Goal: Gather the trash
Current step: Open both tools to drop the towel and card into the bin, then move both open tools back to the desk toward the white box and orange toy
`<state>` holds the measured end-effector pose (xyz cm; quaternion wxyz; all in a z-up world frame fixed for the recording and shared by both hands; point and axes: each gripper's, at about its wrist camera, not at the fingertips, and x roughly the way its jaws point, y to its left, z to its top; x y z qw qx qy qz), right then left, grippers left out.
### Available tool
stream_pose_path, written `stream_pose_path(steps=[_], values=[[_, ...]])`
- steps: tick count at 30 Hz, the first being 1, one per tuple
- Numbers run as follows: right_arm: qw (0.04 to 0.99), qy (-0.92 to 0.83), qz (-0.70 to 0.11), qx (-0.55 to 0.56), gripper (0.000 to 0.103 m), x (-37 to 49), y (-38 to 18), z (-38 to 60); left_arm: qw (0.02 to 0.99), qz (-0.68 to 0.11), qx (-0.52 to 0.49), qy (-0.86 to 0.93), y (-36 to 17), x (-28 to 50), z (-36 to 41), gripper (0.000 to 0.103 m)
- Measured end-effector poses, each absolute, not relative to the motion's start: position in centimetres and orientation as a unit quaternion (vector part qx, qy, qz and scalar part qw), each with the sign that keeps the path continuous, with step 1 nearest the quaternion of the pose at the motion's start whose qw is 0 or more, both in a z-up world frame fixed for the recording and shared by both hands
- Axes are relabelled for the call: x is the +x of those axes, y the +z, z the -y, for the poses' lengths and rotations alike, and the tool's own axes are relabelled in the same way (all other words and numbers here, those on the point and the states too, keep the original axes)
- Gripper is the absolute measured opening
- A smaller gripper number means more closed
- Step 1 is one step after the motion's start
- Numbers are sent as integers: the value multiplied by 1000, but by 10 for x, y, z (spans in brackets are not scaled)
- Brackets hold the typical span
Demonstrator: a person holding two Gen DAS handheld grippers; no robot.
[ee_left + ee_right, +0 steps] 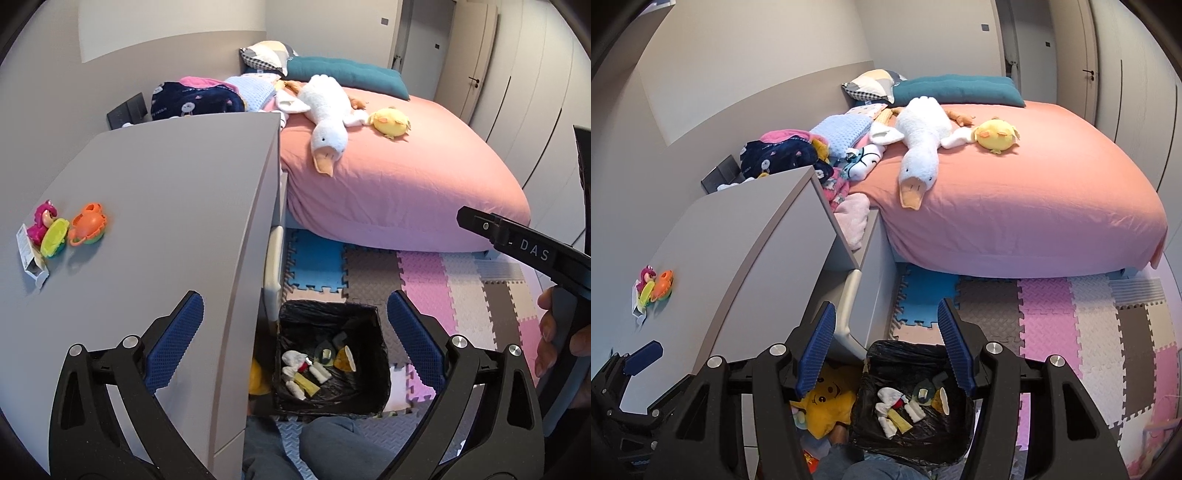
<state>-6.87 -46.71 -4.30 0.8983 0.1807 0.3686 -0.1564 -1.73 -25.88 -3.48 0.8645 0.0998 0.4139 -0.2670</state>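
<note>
A square bin with a black liner (325, 308) stands on the floor against the grey dresser (166, 192). Crumpled white tissues, a yellow scrap and other small trash (306, 369) lie at its bottom. My left gripper (295, 306) hovers over the bin's near-left side, open wide, with nothing between its blue pads. In the right wrist view my right gripper (886, 317) hangs above the same bin (905, 349) and its trash (897, 406), open and holding nothing. A white carton (31, 254) lies on the dresser top beside small plastic toys (70, 229).
A pink bed (388, 177) with a plush goose (325, 110) and a yellow chick (391, 122) fills the back. Foam puzzle mats (1052, 325) cover the floor. A yellow plush (827, 406) lies left of the bin. A hand (550, 332) grips the other tool's handle.
</note>
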Motion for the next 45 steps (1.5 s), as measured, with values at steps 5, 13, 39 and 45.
stream_pose_path(steps=[5,13,39,45], values=[[902,-143,-366,181,61,-63,-41,455,870,-413,90,-255,-31,-14,243,96],[908,-104,-370,167,62,-47,-41,423,881,-412,73,-223,-27,-7,209,96],[914,12,-391,105,66,18,-37,304,906,-410,0,-108,-24,32,89,96],[914,30,-393,97,66,34,-35,282,907,-411,-17,-87,-21,44,66,96]])
